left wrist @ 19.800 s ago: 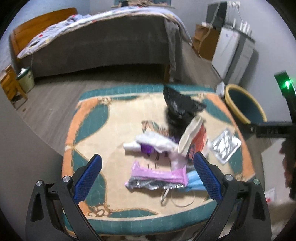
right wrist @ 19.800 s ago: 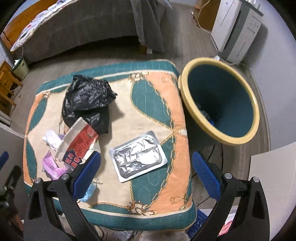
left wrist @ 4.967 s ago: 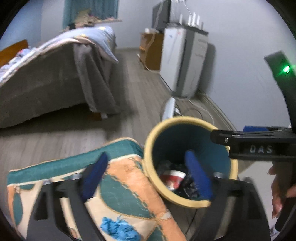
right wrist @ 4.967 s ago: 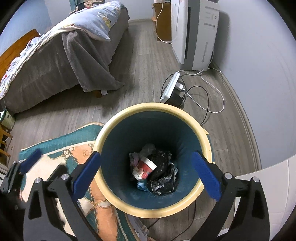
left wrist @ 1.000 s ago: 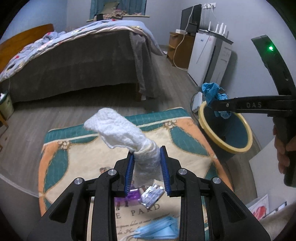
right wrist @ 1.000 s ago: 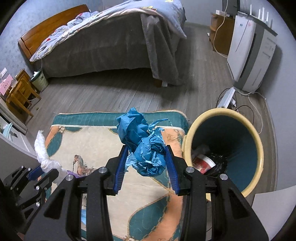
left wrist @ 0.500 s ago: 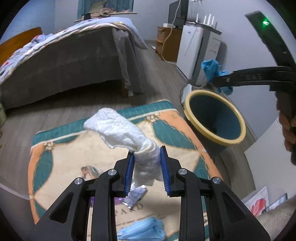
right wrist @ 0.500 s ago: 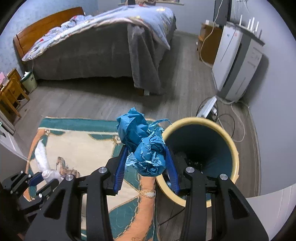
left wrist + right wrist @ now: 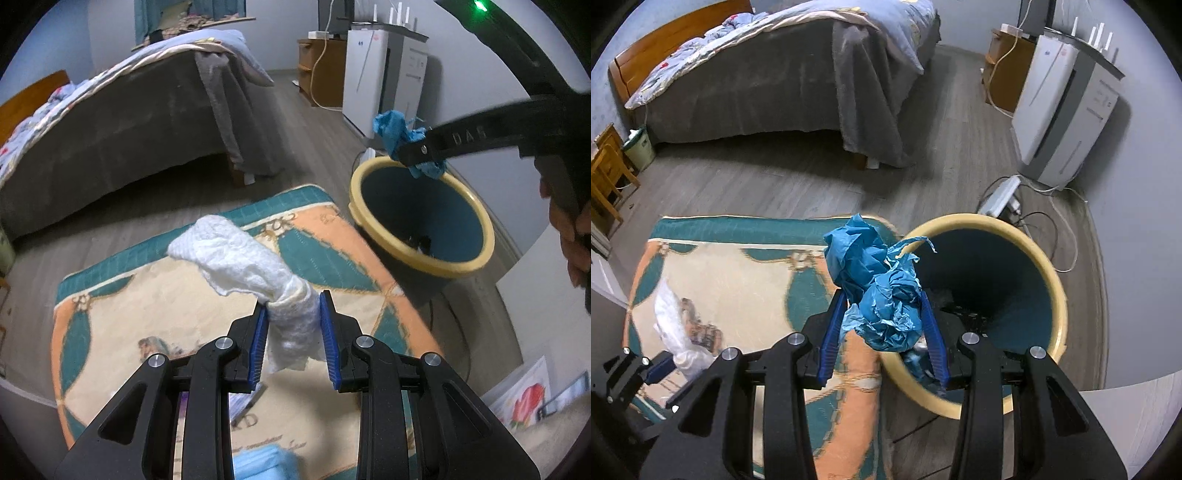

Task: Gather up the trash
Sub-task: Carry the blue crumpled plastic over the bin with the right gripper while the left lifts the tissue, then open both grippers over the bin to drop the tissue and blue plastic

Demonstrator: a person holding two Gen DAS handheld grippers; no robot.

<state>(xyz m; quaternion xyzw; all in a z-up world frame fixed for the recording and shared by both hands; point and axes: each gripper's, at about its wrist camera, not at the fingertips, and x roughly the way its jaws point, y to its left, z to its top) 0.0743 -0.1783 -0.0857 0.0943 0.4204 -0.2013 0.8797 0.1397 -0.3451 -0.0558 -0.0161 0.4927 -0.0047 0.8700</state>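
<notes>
Blue crumpled paper [image 9: 882,295] is squeezed tight in your right gripper [image 9: 884,328], right over the near rim of the yellow bin [image 9: 1049,280]. Your left gripper [image 9: 291,339] pinches the white tissue [image 9: 251,266] above the cushion [image 9: 110,302], farther from the bin, so your right hand is closer.

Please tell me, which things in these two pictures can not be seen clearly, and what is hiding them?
- Contents of the trash bin: right wrist view, hidden by the blue crumpled paper and right gripper; left wrist view, dark and small.
- Litter on the patterned cushion: left wrist view, a light blue item is blurred and cut off by the lower edge; others are behind the left gripper.
- White tissue: right wrist view, blurred.
</notes>
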